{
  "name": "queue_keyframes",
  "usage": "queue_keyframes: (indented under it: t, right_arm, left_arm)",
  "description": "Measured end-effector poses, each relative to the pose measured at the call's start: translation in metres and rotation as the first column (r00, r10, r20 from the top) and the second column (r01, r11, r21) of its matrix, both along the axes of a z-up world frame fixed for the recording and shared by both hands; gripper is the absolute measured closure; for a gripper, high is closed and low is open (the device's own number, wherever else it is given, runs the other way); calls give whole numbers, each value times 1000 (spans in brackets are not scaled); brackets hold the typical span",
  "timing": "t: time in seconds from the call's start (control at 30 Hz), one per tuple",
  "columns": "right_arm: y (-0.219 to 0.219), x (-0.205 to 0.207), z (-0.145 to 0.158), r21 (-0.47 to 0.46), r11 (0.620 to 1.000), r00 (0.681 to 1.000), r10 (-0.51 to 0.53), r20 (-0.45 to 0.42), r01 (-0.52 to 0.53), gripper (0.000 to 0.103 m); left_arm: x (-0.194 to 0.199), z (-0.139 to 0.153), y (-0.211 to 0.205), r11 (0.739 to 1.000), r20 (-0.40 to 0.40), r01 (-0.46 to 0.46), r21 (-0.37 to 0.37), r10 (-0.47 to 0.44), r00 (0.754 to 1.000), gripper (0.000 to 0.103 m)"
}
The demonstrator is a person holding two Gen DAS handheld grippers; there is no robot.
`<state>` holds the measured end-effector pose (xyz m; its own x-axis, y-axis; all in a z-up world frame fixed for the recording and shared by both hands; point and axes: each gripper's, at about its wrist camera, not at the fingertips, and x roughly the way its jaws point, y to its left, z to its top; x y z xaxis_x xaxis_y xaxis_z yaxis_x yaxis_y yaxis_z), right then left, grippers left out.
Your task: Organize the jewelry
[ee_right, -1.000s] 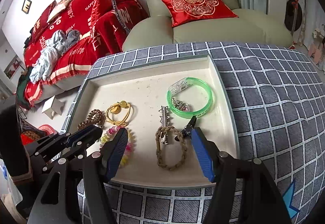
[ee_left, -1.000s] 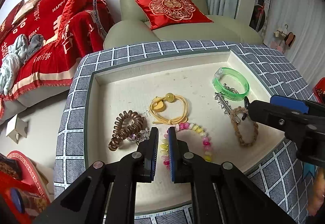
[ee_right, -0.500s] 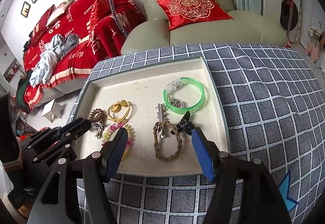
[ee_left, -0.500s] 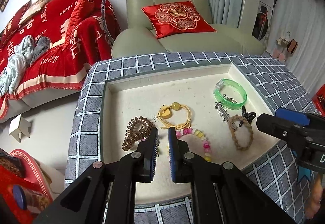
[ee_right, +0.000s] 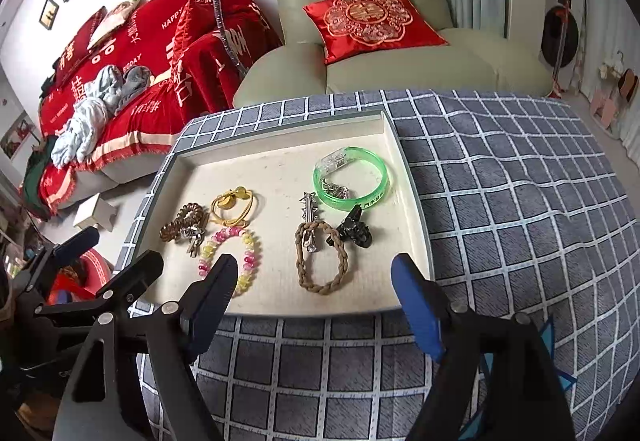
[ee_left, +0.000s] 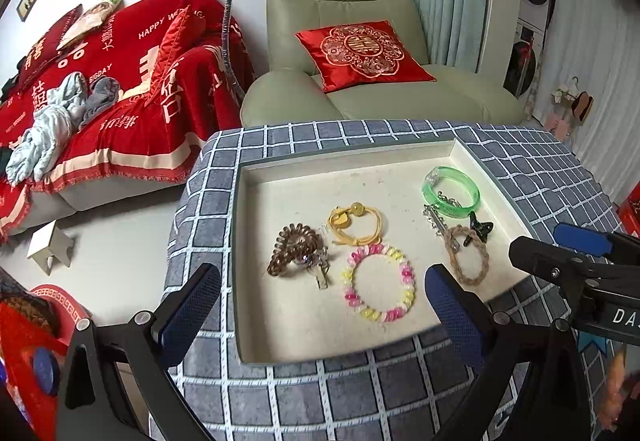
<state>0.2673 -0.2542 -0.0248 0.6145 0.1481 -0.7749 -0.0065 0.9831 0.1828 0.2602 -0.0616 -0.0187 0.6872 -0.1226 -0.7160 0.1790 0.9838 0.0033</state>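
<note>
A shallow cream tray (ee_left: 288,325) (ee_right: 412,201) on a checked tablecloth holds several pieces: a green bangle (ee_left: 451,193) (ee_right: 352,181), a yellow hair tie (ee_left: 355,225) (ee_right: 234,205), a brown spiral hair tie (ee_left: 294,247) (ee_right: 184,223), a pink and yellow bead bracelet (ee_left: 378,283) (ee_right: 232,253), a braided brown band (ee_left: 468,255) (ee_right: 322,261), a silver clip (ee_left: 434,217) (ee_right: 309,209) and a black claw clip (ee_left: 480,227) (ee_right: 352,229). My left gripper (ee_left: 320,315) is open and empty above the tray's near edge. My right gripper (ee_right: 316,305) is open and empty near the tray's front edge.
The blue checked tablecloth (ee_right: 520,221) covers the table around the tray. A green armchair with a red cushion (ee_left: 360,53) stands behind. A red-covered sofa (ee_left: 100,89) is at the left. A small white stool (ee_left: 50,247) stands on the floor.
My left gripper has opened wide from shut. Both grippers have drawn back and up from the tray. The black claw clip now lies free beside the braided band.
</note>
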Motion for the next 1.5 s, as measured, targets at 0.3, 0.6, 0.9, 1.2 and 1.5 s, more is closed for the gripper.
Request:
queue_keyframes:
  t: [0.3, 0.6, 0.9, 1.2, 1.5]
  right_arm:
    - [4, -29, 6, 5, 1000, 999, -22, 33, 22, 1]
    - [12, -68, 21, -82, 996, 992, -33, 125, 43, 0]
    - [18, -103, 14, -154, 987, 988, -21, 150, 44, 0]
    - [18, -120, -2, -173, 983, 990, -34, 140, 58, 0]
    - [23, -123, 4, -190, 980, 987, -25, 161, 55, 0]
  left_arm:
    - [-36, 1, 8, 1000, 1, -20, 2, 20, 1000, 0]
    - [-71, 1, 21, 998, 16, -67, -20, 67, 998, 0]
    - [-108, 2, 34, 990, 78, -139, -36, 142, 987, 0]
    - [-128, -8, 35, 988, 88, -153, -8, 153, 984, 0]
    - [-133, 3, 32, 989, 130, -151, 4, 149, 980, 0]
